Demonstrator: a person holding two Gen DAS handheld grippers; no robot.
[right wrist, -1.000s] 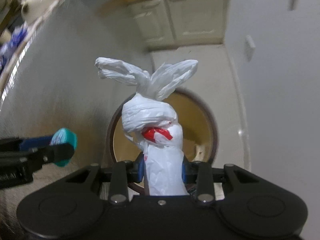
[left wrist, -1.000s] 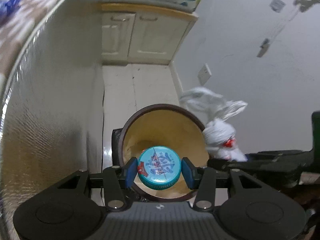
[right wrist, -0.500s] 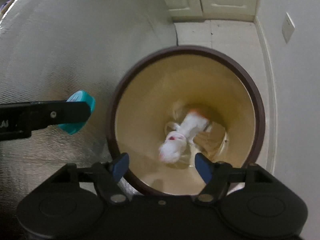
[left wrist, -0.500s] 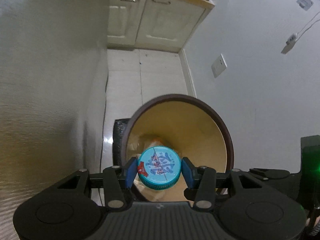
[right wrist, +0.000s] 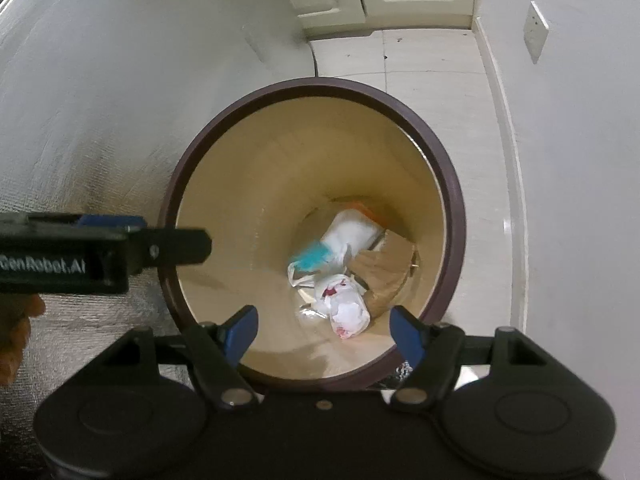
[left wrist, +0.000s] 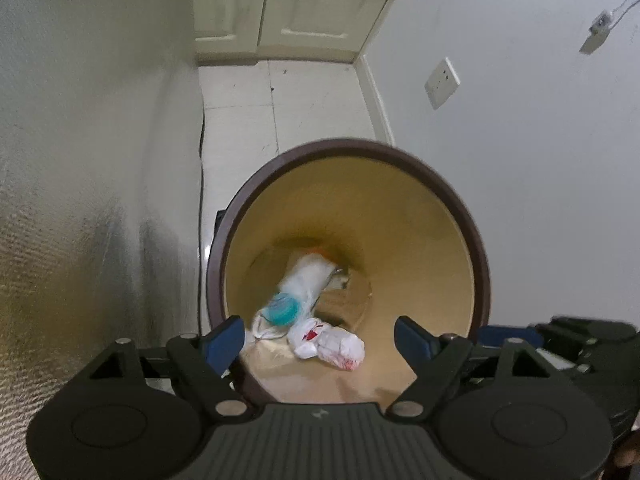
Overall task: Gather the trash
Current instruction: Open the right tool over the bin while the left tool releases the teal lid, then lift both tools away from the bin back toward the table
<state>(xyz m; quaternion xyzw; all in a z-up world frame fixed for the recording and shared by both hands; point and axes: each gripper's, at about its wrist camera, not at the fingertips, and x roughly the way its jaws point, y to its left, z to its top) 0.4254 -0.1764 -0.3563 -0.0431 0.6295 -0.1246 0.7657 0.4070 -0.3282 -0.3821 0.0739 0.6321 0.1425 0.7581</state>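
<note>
A round bin with a dark brown rim and tan inside stands on the floor below both grippers. Inside it, a blurred teal lid is dropping onto other trash, beside a tied white plastic bag with red print. My left gripper hangs over the bin's near edge, its jaws opening with nothing between them. My right gripper stands open and empty over the bin mouth. In the right wrist view the left gripper's finger reaches in from the left.
A textured silvery wall rises close on the left and a plain white wall with a socket plate on the right. Pale floor tiles run to cream cabinet doors. Cardboard lies in the bin.
The right gripper opened and its white bag fell into the bin. Then the left gripper opened and the teal lid dropped in. Both grippers sank closer to the bin.
</note>
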